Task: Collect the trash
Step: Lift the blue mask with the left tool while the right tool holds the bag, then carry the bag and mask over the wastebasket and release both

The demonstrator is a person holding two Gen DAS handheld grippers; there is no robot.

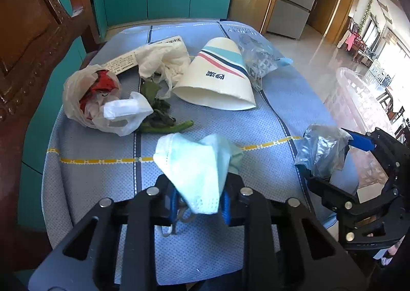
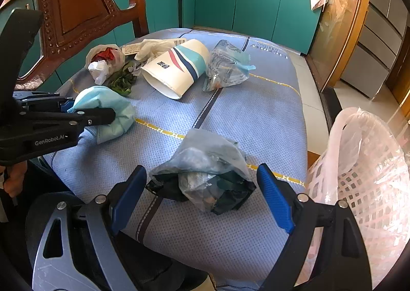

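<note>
A crumpled light-blue face mask [image 1: 194,163] sits pinched between the blue pads of my left gripper [image 1: 198,201], which is shut on it just above the blue tablecloth [image 1: 230,137]. The right wrist view shows the same grip from the side, with the mask [image 2: 110,104] bulging past the left gripper [image 2: 84,109]. My right gripper [image 2: 202,175] is open, its blue pads [image 2: 274,198] either side of a crumpled clear plastic bag [image 2: 205,163] with dark scraps inside, apart from it. That bag [image 1: 320,150] lies near the table's right edge.
Farther back lie a striped paper cup [image 1: 217,78] on its side, a plastic bag with red trash [image 1: 89,93], green leaves [image 1: 159,111], a white glove [image 1: 161,58] and a clear wrapper [image 1: 258,58]. A bag-lined pink basket [image 2: 364,175] stands right of the table. A wooden chair [image 1: 33,34] is at the left.
</note>
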